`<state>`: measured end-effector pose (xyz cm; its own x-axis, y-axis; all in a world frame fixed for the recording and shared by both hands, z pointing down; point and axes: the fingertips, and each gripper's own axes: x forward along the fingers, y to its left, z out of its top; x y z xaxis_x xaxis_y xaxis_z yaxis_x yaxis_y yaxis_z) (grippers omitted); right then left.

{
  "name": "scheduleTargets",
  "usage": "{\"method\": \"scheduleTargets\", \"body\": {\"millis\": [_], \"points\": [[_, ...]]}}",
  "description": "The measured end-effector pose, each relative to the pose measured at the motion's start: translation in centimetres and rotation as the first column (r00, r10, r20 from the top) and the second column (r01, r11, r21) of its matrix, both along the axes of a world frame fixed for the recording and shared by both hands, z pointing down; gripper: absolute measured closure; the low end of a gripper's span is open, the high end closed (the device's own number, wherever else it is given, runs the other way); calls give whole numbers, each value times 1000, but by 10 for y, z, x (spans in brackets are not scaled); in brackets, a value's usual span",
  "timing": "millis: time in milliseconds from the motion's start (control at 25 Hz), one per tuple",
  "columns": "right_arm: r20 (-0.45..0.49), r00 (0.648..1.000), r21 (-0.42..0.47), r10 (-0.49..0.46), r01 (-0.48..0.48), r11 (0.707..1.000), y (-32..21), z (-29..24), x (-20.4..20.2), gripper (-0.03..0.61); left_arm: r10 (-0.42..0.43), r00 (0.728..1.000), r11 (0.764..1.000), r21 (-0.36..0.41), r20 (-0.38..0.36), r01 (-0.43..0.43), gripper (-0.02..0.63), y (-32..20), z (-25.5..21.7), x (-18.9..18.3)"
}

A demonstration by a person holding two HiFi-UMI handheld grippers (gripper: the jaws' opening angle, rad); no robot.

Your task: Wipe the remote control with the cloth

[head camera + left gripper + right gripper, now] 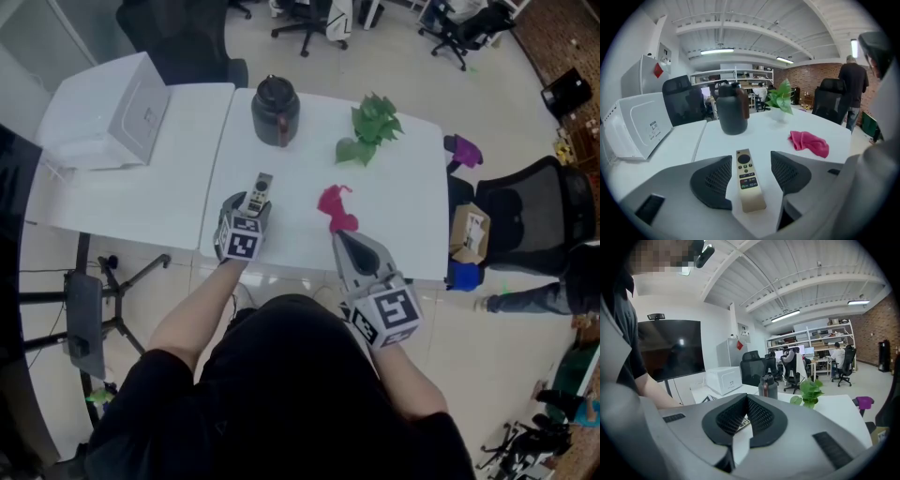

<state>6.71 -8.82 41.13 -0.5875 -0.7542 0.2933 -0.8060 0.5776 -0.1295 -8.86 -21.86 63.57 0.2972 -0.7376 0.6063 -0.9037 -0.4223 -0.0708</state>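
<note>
Now | left gripper [751,177] fingers [712,182] spread wide, remote control [748,183] lying loose between them on the surface [773,131] | right gripper [746,417] fingers [763,417] pressed together, empty | pink cloth [810,143] lies near, apart.

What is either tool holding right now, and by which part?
Nothing is held. The left tool stands open, with the remote control lying loose on the table between its jaws; the right tool is shut and empty.

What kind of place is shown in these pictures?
Most likely an open-plan office or workshop: a black office chair beside a white table, people seated at desks near shelves, and a brick wall.
</note>
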Motion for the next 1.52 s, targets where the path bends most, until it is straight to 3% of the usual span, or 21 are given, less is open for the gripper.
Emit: {"method": "scheduleTargets", "body": {"millis": [360,520,840,1200,1520], "points": [[-19,1000,-15,15,-15,1000,0,2,8,569,-31,999,987,-155,31,36,348,-1,57,-7],[-24,1000,-19,20,-20,1000,-1,0,11,569,-38,999,986,-163,27,42,348,-7,64,-5],[-27,999,-25,26,-27,999,-3,1,12,569,-70,997,965,-251,25,74,360,-4,84,-10],[-23,999,-23,34,-34,999,-2,1,14,569,-54,998,958,-280,41,64,400,-2,86,-8],[-11,1000,-18,26,-26,999,-3,3,13,569,-40,999,985,-168,-1,39,403,-5,48,-9]]}}
